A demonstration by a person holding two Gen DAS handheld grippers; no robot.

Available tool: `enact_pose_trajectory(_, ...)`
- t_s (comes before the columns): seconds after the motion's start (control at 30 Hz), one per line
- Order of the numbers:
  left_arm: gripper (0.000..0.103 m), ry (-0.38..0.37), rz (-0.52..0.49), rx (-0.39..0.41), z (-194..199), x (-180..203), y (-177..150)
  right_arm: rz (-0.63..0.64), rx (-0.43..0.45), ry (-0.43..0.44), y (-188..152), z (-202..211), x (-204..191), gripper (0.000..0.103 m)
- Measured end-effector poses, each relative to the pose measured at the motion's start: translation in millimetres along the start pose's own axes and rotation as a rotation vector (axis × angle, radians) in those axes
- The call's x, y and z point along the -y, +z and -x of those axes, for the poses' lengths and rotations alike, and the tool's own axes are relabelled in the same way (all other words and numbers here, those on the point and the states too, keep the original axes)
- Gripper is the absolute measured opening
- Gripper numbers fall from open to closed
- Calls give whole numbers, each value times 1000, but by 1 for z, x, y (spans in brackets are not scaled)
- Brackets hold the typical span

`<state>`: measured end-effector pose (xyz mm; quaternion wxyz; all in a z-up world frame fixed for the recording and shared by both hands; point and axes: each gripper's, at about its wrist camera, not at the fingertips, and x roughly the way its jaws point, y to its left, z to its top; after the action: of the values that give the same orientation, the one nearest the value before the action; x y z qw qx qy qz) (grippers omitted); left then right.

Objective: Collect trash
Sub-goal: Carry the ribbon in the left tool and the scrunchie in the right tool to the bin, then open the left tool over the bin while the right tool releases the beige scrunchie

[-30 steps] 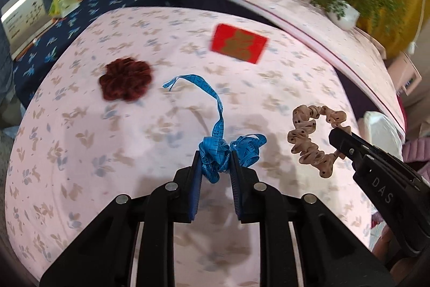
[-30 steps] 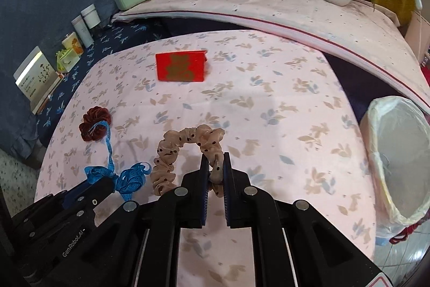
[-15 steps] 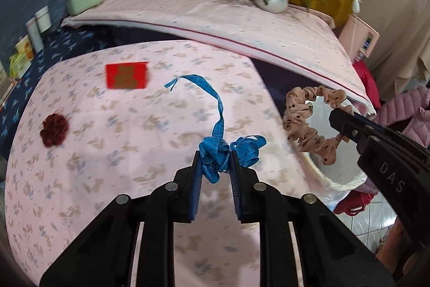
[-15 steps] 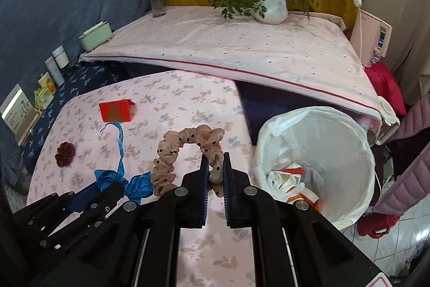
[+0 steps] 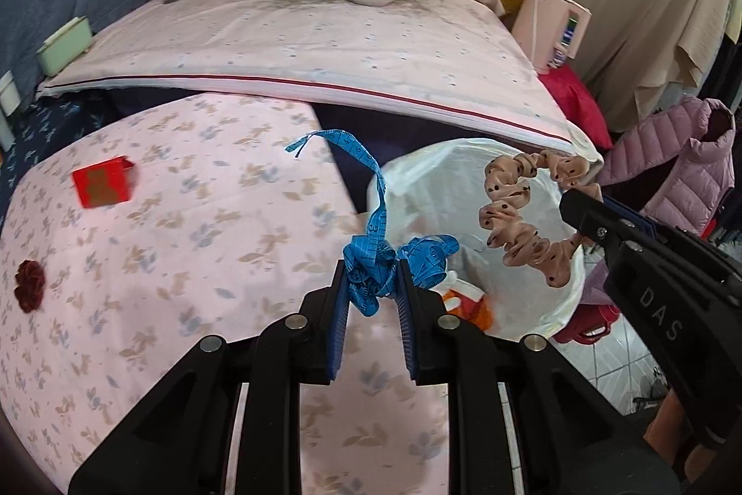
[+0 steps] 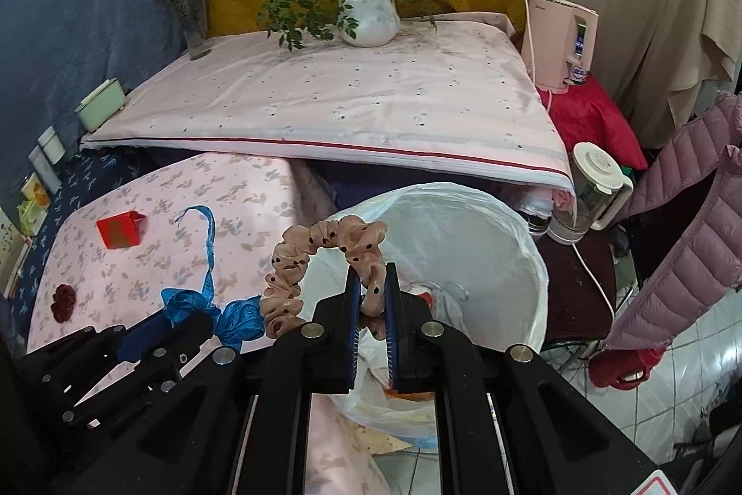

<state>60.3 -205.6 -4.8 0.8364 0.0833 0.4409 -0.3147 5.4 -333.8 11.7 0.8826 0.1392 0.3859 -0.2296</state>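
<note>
Now carrying two items toward bin. My right gripper (image 6: 371,300) clamped on beige dotted scrunchie (image 6: 320,263), scrunchie loop hanging directly above white-lined trash bin (image 6: 510,263). My left gripper (image 5: 373,286) clamped on bunched blue tape measure (image 5: 375,258), tail sticking up, sitting at bin's near-left rim over table edge. I judge right hand nearer to drop.

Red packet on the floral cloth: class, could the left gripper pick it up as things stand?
Probably not yet. The left gripper is shut on the blue measuring tape, so its fingers are occupied. The red packet lies unobstructed on the floral cloth, but the tape must be dropped first, likely into the trash bin.
</note>
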Motion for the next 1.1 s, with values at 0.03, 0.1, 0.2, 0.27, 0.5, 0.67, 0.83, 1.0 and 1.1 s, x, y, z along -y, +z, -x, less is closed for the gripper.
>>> enact_pose_trajectory(0.03, 19, -5, -5, -5, -3, 5, 1, -8, -2, -9, 0, -2, 7, 9)
enact_pose_trajectory(0.1, 19, -17, -17, -14, -9, 13, 4, -23, -10, -20, -1, -7, 17, 9)
enact_pose_trajectory(0.2, 20, -33, -29, -22, -16, 23, 6, -42, -17, -33, -2, -12, 30, 9)
enact_pose_trajectory(0.27, 21, -37, -36, -14, -18, 28, 8, -51, -19, -39, -1, -14, 36, 9)
enact_pose_trajectory(0.5, 64, -14, 26, 32, -15, 23, 16, -74, 24, -63, 9, -13, 41, 34)
enact_pose_trajectory(0.67, 64, 14, 55, 31, -12, 8, 18, -56, 43, -57, 13, -9, 31, 46)
enact_pose_trajectory(0.83, 64, 42, 88, 36, -8, -11, 17, -33, 41, -42, 12, -8, 16, 51)
enact_pose_trajectory(1.0, 64, 72, 116, 37, -2, -29, 12, -9, 41, -21, 10, -6, -3, 57)
enact_pose_trajectory(1.1, 64, 83, 134, 37, 2, -41, 8, 9, 40, -8, 8, -4, -16, 58)
